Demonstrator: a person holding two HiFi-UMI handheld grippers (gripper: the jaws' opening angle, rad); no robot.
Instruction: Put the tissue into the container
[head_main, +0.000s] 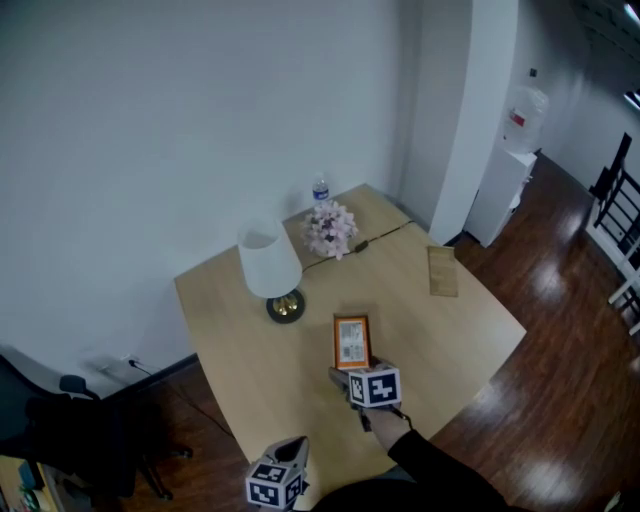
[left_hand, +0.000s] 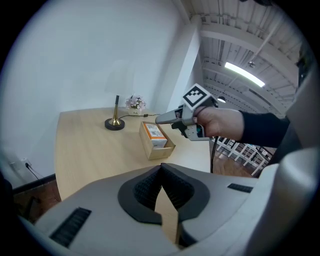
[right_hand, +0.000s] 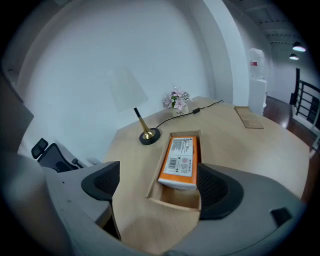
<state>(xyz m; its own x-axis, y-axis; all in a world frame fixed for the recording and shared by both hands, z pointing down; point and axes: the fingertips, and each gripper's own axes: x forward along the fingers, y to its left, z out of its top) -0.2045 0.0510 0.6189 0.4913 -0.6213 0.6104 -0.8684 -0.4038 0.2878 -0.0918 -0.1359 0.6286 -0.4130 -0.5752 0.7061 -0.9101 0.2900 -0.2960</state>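
A light wooden table (head_main: 250, 340) is standing against a white wall (head_main: 150, 120) on a dark, shining wooden floor (head_main: 560, 330). A white-shaded lamp (head_main: 268, 262) is standing on it, and a water dispenser (head_main: 505, 180) is standing near the column.

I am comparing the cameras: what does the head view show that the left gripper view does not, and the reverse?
Only the head view: a water bottle and a white water dispenser. Only the left gripper view: the shut, empty jaws of the left gripper and a ceiling light. Both: the lamp, the flowers, the wooden box with the orange tissue pack, and the right gripper.
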